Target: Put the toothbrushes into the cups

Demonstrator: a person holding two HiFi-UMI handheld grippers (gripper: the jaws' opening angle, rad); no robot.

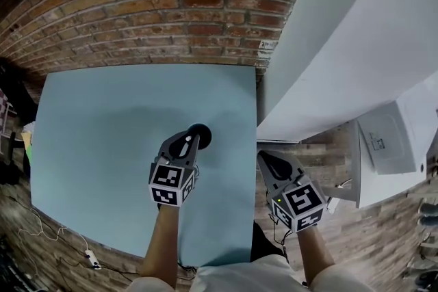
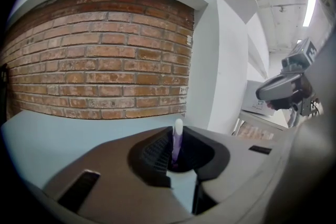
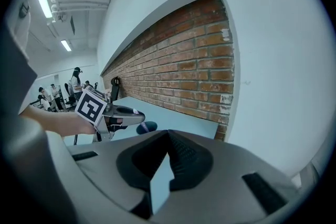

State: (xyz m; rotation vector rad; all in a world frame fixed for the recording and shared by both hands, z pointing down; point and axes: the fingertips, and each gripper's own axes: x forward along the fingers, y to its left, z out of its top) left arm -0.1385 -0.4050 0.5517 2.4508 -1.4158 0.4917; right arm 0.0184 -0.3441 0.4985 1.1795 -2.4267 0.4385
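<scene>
A purple toothbrush [image 2: 177, 143] with a white tip stands upright between the jaws of my left gripper [image 1: 186, 144], which is shut on it. This gripper hangs over the light blue table [image 1: 102, 147], right beside a dark round cup [image 1: 201, 135]. From the right gripper view the same cup [image 3: 146, 127] sits on the table just past the left gripper [image 3: 126, 115]. My right gripper [image 1: 269, 162] is off the table's right edge, jaws closed together with nothing between them. The left gripper view also shows it [image 2: 281, 89] at the far right.
A red brick wall [image 1: 157, 3] runs behind the table and a white wall [image 1: 342, 31] rises at the right. A white box [image 1: 387, 137] sits on a stand at the right. A cable with a power strip [image 1: 89, 257] lies on the floor. People stand far off [image 3: 47, 94].
</scene>
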